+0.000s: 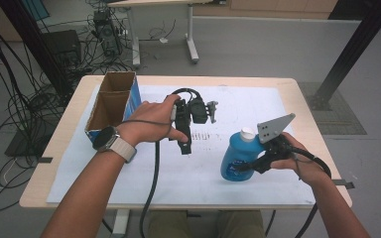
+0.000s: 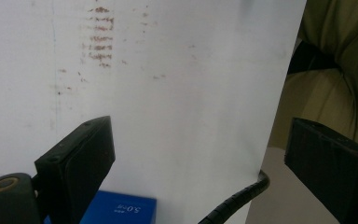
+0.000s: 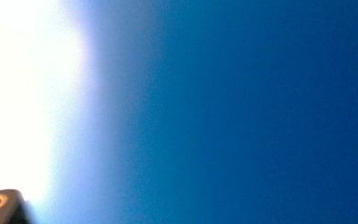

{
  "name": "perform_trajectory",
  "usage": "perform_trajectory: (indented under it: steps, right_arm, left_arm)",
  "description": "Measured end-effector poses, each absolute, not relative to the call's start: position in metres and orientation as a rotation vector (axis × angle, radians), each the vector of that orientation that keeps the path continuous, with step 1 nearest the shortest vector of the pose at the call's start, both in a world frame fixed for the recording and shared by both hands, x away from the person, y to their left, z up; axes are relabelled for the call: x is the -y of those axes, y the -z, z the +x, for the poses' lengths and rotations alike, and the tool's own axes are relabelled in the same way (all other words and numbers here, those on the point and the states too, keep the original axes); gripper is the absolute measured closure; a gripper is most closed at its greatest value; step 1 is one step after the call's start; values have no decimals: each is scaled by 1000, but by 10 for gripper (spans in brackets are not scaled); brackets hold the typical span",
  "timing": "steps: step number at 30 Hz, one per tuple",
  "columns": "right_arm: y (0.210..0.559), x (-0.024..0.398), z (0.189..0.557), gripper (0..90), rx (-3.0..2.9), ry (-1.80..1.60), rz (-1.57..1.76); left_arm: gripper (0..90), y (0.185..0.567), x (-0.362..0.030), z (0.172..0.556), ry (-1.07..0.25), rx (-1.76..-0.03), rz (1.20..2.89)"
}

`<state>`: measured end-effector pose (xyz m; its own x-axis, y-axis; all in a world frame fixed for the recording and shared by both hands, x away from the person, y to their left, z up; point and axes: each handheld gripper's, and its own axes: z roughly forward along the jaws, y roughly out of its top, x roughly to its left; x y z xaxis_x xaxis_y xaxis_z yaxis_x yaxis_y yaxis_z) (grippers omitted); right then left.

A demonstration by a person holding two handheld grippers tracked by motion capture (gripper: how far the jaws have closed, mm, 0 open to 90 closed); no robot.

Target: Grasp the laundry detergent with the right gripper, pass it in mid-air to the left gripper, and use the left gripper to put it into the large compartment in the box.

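A blue bottle (image 1: 237,159) with a white cap (image 1: 248,133) leans over the white sheet (image 1: 144,178) at the right. My right gripper (image 1: 246,166) is shut on its lower body, with its grey plate (image 1: 275,127) above. In the right gripper view, the bottle's blue wall (image 3: 261,112) is pressed close and blurred. My left gripper (image 1: 185,148) hangs over the middle of the sheet, tips toward the person. In the left gripper view, my left gripper (image 2: 200,137) stands open with nothing between its black pads (image 2: 86,154), and bare sheet (image 2: 177,84) lies below.
A tall open cardboard box (image 1: 113,101) with a blue side stands at the table's far left. The wooden table edge (image 1: 302,99) frames the sheet. A black ribbed cable (image 2: 235,200), a blue printed corner (image 2: 121,207) and the person's olive trousers (image 2: 335,56) sit near the front edge.
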<state>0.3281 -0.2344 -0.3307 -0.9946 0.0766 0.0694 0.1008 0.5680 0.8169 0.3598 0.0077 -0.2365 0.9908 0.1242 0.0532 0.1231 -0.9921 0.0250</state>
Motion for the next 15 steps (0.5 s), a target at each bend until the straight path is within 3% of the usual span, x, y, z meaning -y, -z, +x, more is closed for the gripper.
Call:
perform_trajectory:
  steps: [15]
  right_arm:
    - [322, 226, 326, 432, 2747, 1462, -170]
  left_arm:
    - [88, 222, 4, 360, -62, -108, 3125]
